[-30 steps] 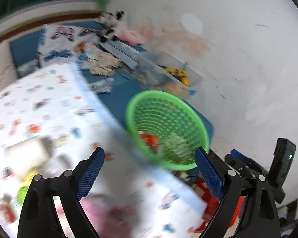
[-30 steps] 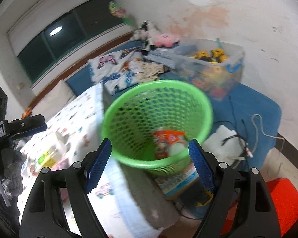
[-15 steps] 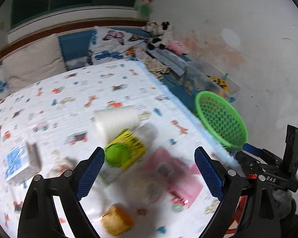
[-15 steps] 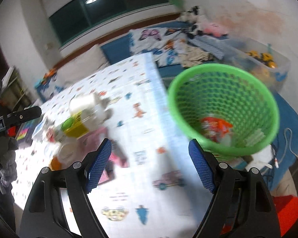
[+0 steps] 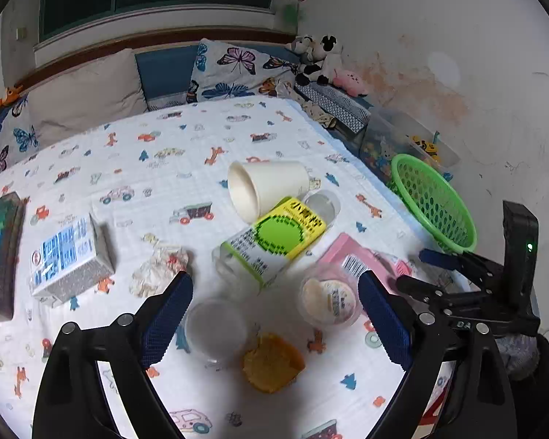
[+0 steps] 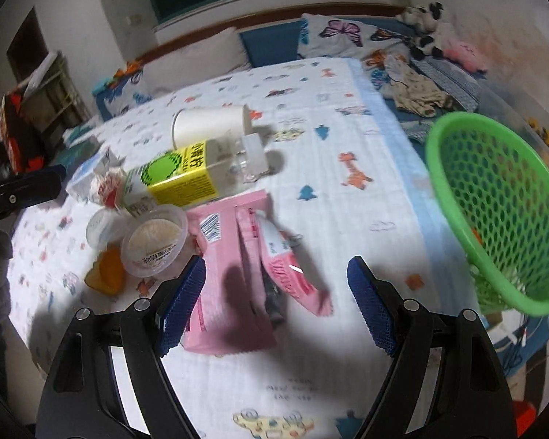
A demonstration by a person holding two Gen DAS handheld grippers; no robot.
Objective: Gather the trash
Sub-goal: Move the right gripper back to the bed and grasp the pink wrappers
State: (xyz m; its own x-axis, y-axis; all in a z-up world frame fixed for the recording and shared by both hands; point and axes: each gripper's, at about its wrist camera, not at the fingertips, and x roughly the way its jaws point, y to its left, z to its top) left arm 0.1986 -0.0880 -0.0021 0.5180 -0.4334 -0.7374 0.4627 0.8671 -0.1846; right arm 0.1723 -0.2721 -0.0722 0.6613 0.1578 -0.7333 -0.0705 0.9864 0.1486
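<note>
Your left gripper is hovering spread wide and empty over the trash on the printed bedsheet. From the left, a blue-and-white carton is lying beside a crumpled tissue; a clear lid and an orange peel are sitting between your fingers. Beyond them, a paper cup is lying on its side, touching a yellow-labelled clear bottle. A pudding cup is resting against pink wrappers. Your right gripper is hanging over those wrappers, likewise released and empty. The green basket is standing off the bed's right edge.
</note>
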